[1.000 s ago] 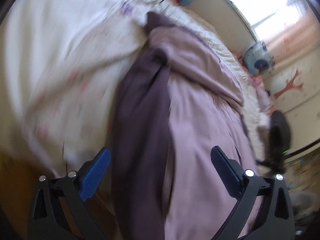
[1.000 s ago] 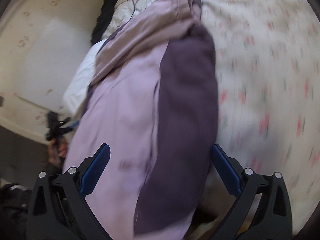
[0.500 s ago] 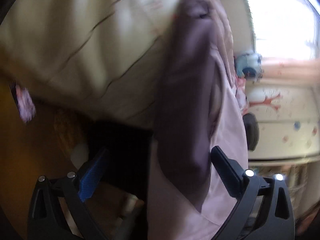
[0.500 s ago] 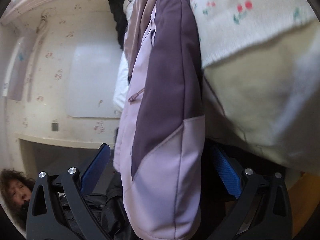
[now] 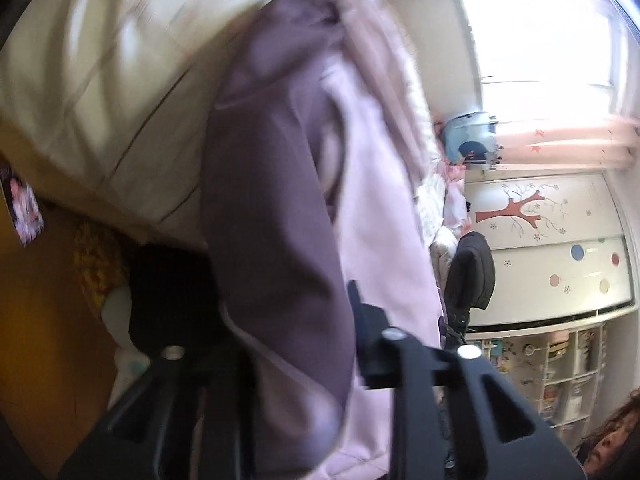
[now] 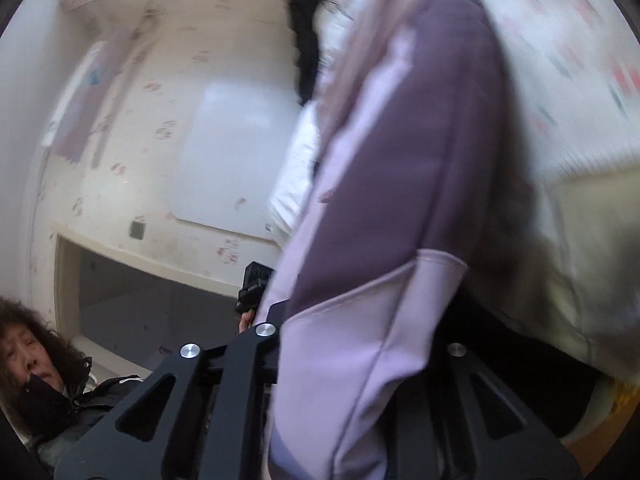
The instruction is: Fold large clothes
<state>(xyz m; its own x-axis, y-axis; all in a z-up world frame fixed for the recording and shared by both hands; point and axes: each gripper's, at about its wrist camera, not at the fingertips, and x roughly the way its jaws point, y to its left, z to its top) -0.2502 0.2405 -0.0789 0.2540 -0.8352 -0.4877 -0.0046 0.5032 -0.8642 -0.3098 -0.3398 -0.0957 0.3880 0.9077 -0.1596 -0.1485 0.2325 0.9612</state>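
A large lilac and dark purple jacket hangs over the edge of the bed; it also shows in the right wrist view. My left gripper is shut on the jacket's lower hem, the cloth bunched between the black fingers. My right gripper is shut on the other lower corner, where a lilac panel meets the dark purple one. The blue pads are hidden by the cloth in both views.
The bed with a cream mattress side and floral cover lies behind the jacket. A white cabinet with a tree decal and shelves stand right. A person's face is low left. A wall panel is behind.
Both grippers have closed from wide open onto the jacket's lower edge. Both cameras dropped from above the bed to its side over the second.
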